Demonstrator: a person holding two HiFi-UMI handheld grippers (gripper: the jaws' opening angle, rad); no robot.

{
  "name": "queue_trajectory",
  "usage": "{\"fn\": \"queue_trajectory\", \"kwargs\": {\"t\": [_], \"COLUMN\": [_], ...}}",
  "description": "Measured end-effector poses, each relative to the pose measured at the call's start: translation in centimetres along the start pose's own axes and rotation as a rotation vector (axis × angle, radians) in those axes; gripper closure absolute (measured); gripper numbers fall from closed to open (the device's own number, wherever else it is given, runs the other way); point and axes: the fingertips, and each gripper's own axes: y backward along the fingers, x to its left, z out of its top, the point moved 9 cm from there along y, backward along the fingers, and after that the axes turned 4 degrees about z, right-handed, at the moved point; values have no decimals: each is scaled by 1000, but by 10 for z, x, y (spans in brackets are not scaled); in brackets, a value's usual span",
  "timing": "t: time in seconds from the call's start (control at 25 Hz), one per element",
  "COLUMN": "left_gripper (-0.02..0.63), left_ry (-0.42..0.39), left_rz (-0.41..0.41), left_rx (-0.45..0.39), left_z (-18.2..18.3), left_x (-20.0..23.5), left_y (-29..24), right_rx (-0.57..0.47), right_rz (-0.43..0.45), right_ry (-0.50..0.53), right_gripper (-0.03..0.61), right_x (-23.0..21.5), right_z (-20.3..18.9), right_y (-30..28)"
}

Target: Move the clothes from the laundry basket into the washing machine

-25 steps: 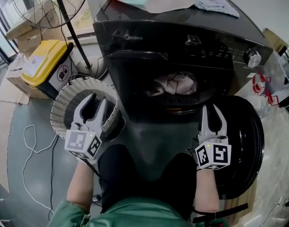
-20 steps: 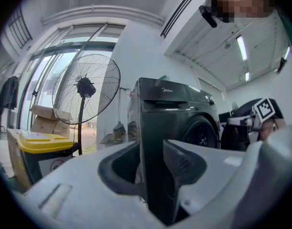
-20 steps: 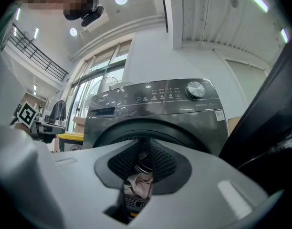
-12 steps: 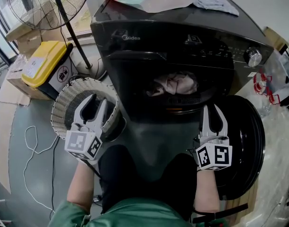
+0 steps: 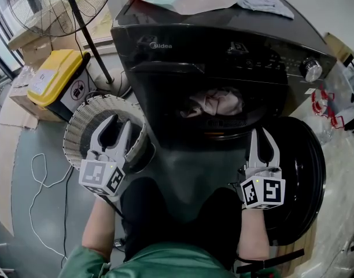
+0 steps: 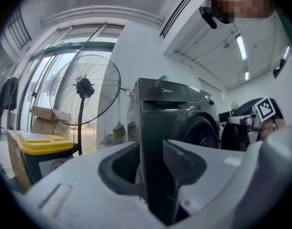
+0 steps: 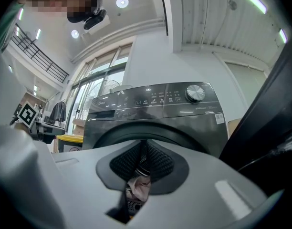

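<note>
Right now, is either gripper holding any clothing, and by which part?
Nothing is held. The left gripper stands with jaws apart, empty; the right gripper has just been closing its jaws with nothing between them.

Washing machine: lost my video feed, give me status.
Left claw open, empty. Right claw just closed, empty. Clothes sit inside washing machine, door open. Nothing in the way.
</note>
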Motion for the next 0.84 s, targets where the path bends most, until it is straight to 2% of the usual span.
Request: {"fn": "queue_trajectory", "kwargs": {"t": [0.84], "left_gripper": [463], "left_ry": [-18], "left_rz": [-1], "left_rx": [6], "left_z": [3], "left_x": [0], "left_y": [-2], "right_rx": [13], "right_rz": [2], "right_ry": [8], "right_gripper": [543], "right_x": [-1], "right_z": [-4], "right_y": [-2]}}
